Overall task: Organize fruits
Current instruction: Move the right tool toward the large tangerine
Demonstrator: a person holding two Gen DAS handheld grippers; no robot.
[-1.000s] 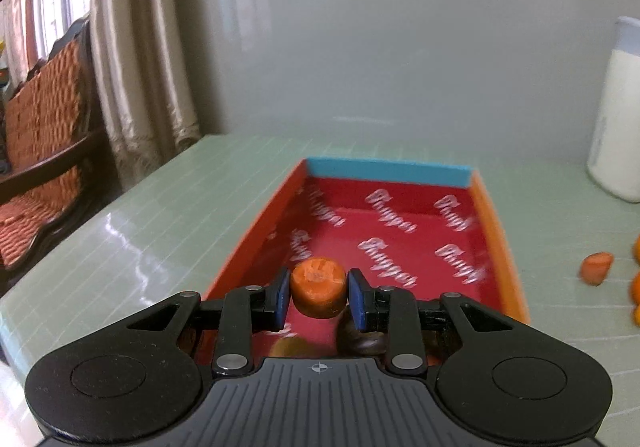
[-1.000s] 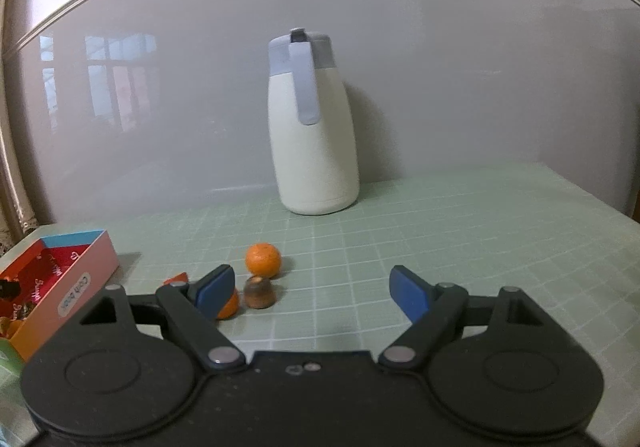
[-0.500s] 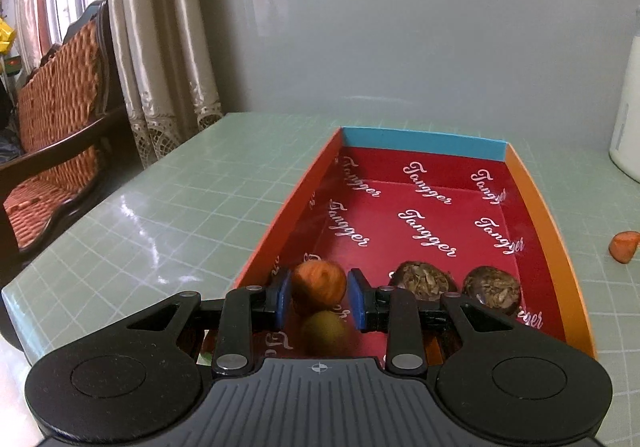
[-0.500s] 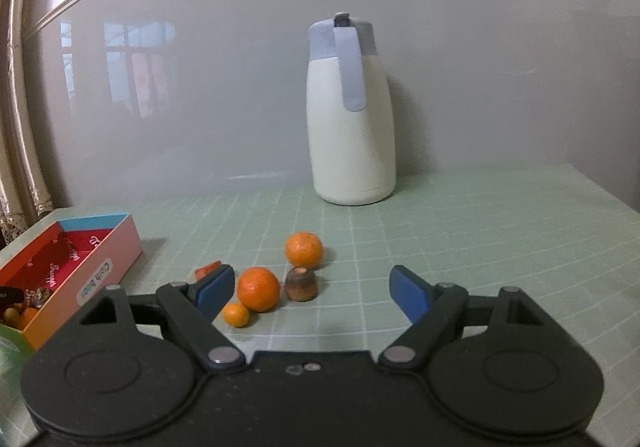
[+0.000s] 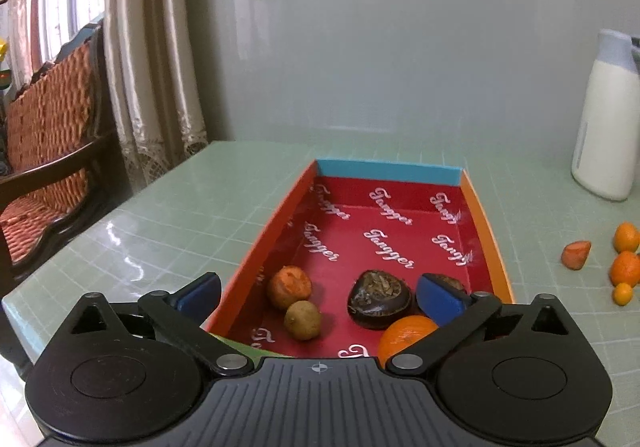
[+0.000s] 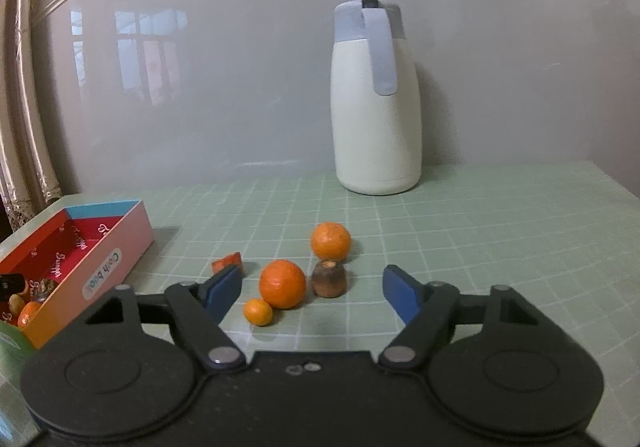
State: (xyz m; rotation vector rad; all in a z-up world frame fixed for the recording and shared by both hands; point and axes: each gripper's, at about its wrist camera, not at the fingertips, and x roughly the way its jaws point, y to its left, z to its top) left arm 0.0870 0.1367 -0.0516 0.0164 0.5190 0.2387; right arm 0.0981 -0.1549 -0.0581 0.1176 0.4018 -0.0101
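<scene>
My left gripper [image 5: 318, 297] has just been opening and now stands spread wide with nothing between its jaws; the orange carrot-like piece [image 5: 289, 287] lies on the red floor of the box [image 5: 386, 171] just ahead of the left pad, beside a small brown round fruit [image 5: 302, 320], so I judge the release is done and the wide spread is there to clear the piece. Ahead of the right pad sit a dark chestnut-like thing [image 5: 379, 304], another partly hidden behind that pad, and an orange [image 5: 404, 335] near the gripper body. My right gripper [image 6: 312, 293] has just been closing a little, yet it is released and empty, its jaws bracketing the cluster on the counter [image 6: 480, 231] in front: a large orange [image 6: 282, 283] and a tiny one [image 6: 258, 311] nearer the left pad, a brown stub [image 6: 329, 278] in the middle, another orange [image 6: 331, 240] beyond. I judge it is lining up its next pick.
</scene>
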